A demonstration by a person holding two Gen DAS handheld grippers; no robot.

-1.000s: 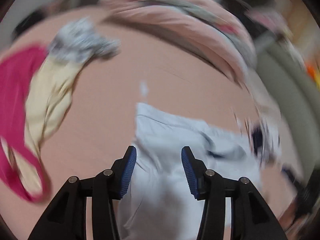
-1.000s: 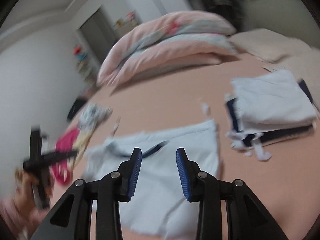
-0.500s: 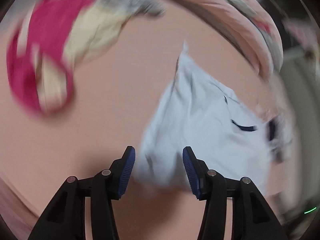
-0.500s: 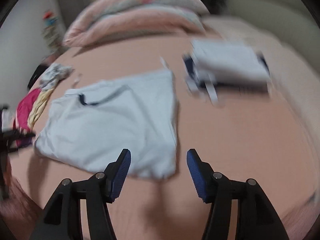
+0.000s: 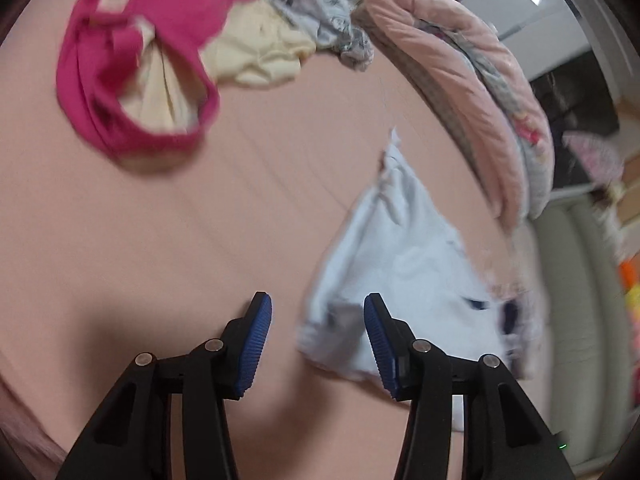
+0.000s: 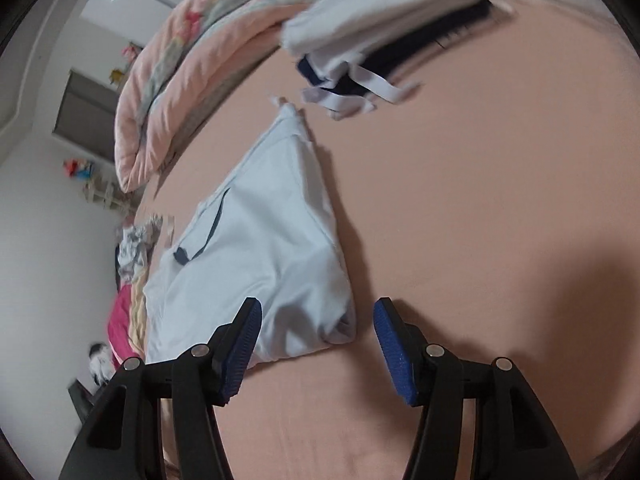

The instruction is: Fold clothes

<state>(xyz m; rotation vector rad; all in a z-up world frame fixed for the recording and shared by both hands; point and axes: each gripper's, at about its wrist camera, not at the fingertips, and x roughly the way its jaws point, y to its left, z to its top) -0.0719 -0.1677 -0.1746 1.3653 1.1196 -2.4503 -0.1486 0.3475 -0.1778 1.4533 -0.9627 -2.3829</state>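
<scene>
A pale blue garment [image 5: 400, 272] with a dark navy trim lies flat on the peach bed sheet [image 5: 160, 220]. In the left wrist view its near corner sits between my left gripper's [image 5: 318, 320] fingers, close to the right pad, with no pad pressing on it; the jaws are open. In the right wrist view the same garment [image 6: 260, 260] stretches away to the upper left. Its near right corner lies between the blue pads of my right gripper [image 6: 318, 328], which stands open just above the sheet [image 6: 480, 200].
A magenta garment [image 5: 132, 80], a cream one [image 5: 260, 56] and a grey patterned one [image 5: 328, 20] lie heaped at the far left. A rolled pink quilt [image 6: 180, 60] lies at the bed's head. A folded white and navy stack [image 6: 380, 12] sits beyond the garment.
Both grippers have rolled and come down to the garment's near edge, one at each corner. The right gripper's jaws have widened. The garment itself lies as before.
</scene>
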